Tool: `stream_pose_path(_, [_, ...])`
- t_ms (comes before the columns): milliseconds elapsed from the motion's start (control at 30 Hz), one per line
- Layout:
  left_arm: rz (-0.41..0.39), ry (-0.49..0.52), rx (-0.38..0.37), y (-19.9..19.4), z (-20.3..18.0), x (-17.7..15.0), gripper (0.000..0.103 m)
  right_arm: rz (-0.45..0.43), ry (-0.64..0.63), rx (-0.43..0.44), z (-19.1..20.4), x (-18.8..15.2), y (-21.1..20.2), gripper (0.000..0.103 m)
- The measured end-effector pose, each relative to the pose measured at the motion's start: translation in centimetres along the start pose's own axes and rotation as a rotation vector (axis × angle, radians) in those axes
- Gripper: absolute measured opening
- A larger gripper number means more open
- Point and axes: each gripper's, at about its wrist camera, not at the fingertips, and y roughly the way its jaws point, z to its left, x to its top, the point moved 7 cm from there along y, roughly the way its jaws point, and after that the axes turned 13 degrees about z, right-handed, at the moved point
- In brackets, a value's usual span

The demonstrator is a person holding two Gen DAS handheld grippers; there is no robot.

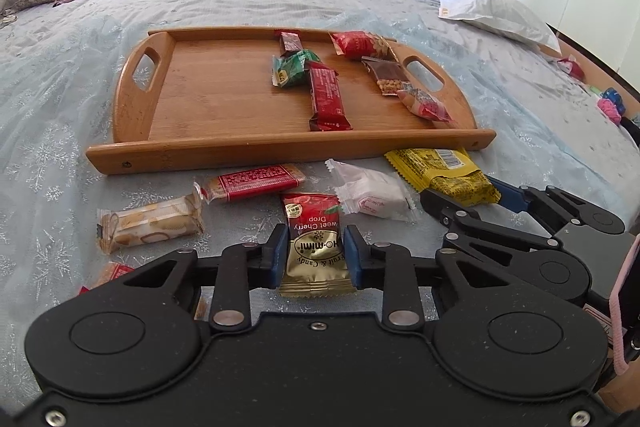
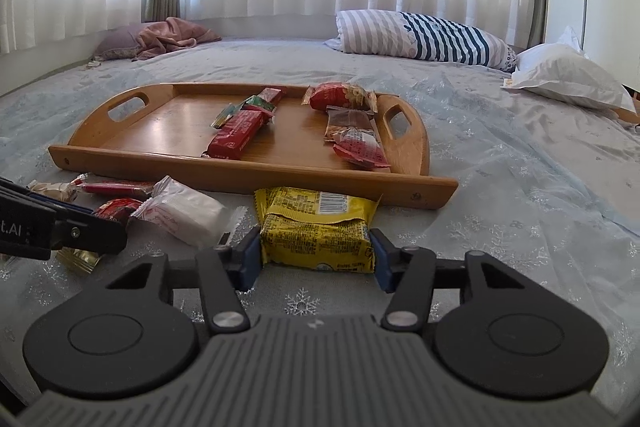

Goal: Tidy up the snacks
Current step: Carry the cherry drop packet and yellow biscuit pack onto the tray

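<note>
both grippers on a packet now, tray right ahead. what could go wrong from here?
1. The left gripper pinches only the lower half of the cherry candy packet; the slick foil could slip out on the lift.
2. The right gripper squeezes the yellow packet across its width, and its far end lies against the tray rail, so it may snag or crush.

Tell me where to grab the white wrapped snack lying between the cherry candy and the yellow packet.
Grip the white wrapped snack across its plump middle, coming from above on the near side. It lies flat on the bedspread, and its crimped ends look too thin to hold.
</note>
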Motion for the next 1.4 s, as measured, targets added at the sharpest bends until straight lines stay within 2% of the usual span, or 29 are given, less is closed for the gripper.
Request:
stream_pose_path(300, [-0.041,-0.017,-0.034,-2.4,0.6,0.3,0.027,-0.029,0.076,-0.037,-1.5,0.3,-1.8,0.056])
stream_pose_path(467, [-0.074,-0.032,-0.050,-3.8,1.4,1.2,0.027,-0.058,0.062,-0.071,-2.0,1.0,-2.8,0.056])
stream_pose_path(633, [-0.106,-0.038,-0.021,-4.5,2.8,3.0,0.027,-0.090,0.031,-0.071,-1.6,2.6,-3.4,0.056])
stream_pose_path(1000, [-0.115,-0.058,-0.008,-4.2,5.6,7.3,0.027,-0.097,-0.025,0.023,1.9,6.4,-1.7,0.056])
stream_pose_path(1400, [-0.085,-0.092,0.008,-0.6,9.1,15.2,0.027,-0.072,-0.120,0.113,6.4,12.6,3.3,0.057])
